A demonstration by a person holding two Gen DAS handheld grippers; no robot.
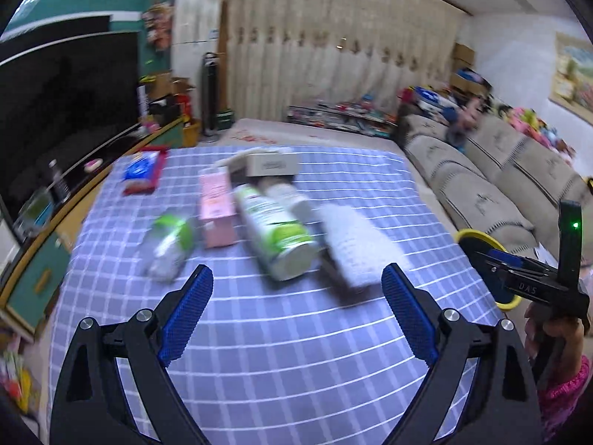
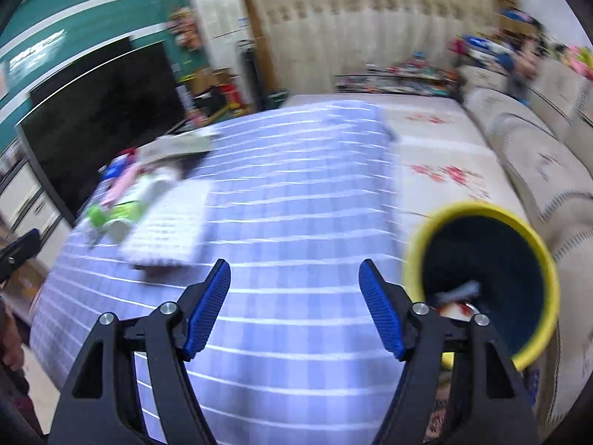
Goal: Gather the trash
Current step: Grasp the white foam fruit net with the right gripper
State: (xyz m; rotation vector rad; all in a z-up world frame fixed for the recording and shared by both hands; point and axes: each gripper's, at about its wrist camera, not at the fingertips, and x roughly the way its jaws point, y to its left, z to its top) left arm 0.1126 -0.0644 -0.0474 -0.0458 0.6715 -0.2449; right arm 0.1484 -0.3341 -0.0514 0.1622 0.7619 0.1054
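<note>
Still blurred: both grippers, left (image 1: 297, 286) and right (image 2: 294, 282), spread and empty above checked cloth (image 1: 281, 363); trash — bottle (image 1: 168, 244), can (image 1: 276, 233), boxes — clustered mid-cloth, bin (image 2: 533, 237) off cloth's right edge; risk of rolling can if nudged.

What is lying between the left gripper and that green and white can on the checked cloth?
Nothing visible. The left gripper hangs open above bare checked cloth, and the green and white can lies just ahead of its fingers, with a pink box beside it, not in front.
</note>
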